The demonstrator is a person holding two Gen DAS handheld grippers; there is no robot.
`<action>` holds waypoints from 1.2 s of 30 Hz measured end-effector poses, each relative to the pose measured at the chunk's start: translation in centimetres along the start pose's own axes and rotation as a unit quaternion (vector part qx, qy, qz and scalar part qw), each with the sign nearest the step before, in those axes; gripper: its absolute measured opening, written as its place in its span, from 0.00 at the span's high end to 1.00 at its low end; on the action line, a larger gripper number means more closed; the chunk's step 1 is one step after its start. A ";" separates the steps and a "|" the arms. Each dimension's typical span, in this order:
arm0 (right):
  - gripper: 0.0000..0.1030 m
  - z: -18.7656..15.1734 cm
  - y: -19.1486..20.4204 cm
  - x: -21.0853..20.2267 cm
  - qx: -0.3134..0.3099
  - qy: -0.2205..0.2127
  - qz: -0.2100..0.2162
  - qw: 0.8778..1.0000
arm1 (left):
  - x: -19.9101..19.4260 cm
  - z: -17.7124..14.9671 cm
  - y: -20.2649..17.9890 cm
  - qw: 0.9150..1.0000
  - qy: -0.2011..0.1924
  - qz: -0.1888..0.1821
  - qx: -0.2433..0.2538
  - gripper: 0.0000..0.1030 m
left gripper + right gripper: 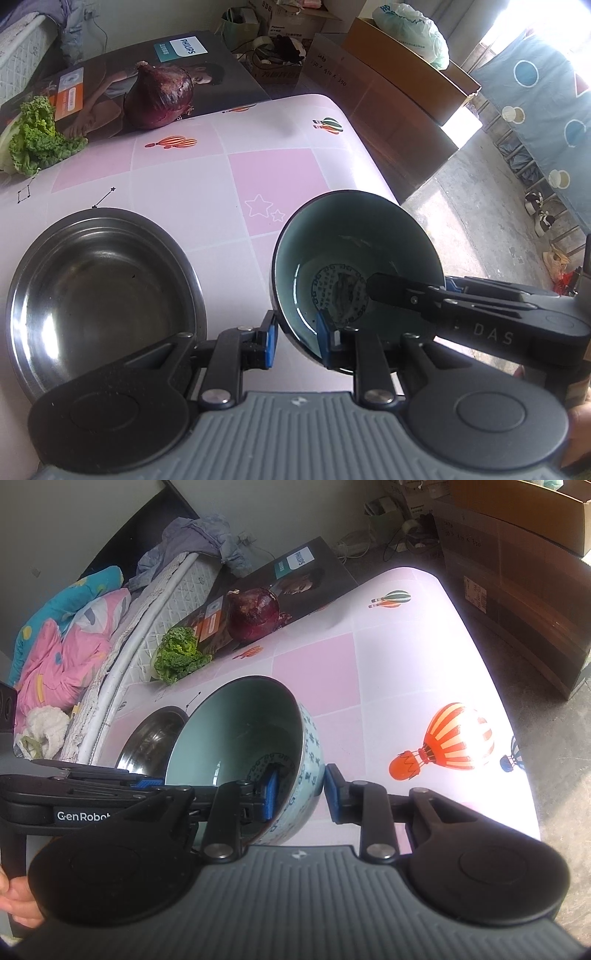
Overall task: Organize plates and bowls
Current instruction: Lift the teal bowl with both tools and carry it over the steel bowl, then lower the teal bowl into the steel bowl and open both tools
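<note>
Both grippers clench opposite walls of one pale-green glazed ceramic bowl (354, 258), held tilted above the tabletop's near right edge: the left gripper (297, 338) and the right gripper (300, 794) each have one pad inside, one outside. It looks stiff, heavy, slick and breakable (rim grips suit it). One round stainless-steel dish (103, 288) sits near the left edge.

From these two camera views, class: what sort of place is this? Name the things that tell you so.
Probably a lived-in bedroom or spare room at home, not a kitchen: a mattress with bedding beside the table, stacked cardboard boxes and shoes on a bare concrete floor.
</note>
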State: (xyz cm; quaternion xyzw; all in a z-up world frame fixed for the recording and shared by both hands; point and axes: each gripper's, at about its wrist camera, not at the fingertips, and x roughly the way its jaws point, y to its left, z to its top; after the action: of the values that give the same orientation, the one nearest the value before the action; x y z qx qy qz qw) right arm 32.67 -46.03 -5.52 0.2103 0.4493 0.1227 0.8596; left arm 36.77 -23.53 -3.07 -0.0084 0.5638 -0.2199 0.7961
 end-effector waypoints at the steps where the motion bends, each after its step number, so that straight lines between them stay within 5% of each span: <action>1: 0.75 0.0 0.4 -0.4 -0.002 -0.002 0.000 1.000 | -0.5 -0.1 0.0 1.000 -0.003 -0.001 0.000 0.78; 9: 0.75 1.2 5.5 -2.3 -0.032 -0.013 0.009 0.999 | -5.3 -0.7 1.9 0.999 -0.032 0.000 -0.015 0.78; 16: 0.75 1.9 11.4 1.0 -0.058 0.012 0.046 0.997 | -8.4 -1.7 7.7 0.997 -0.047 0.032 -0.056 0.78; 25: 0.75 1.4 16.0 8.6 -0.077 0.070 0.050 0.993 | -7.0 -2.7 14.7 0.992 -0.030 0.056 -0.109 0.78; 36: 0.74 0.4 15.2 12.7 -0.068 0.096 0.031 0.993 | -5.0 -3.0 16.3 0.991 -0.021 0.063 -0.116 0.75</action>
State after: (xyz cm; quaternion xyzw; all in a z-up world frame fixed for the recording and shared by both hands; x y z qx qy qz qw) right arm 39.87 -27.63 -7.29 0.1524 0.5132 0.1992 0.8208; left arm 38.33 -6.36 -3.97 -0.0694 0.5684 -0.1024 0.8134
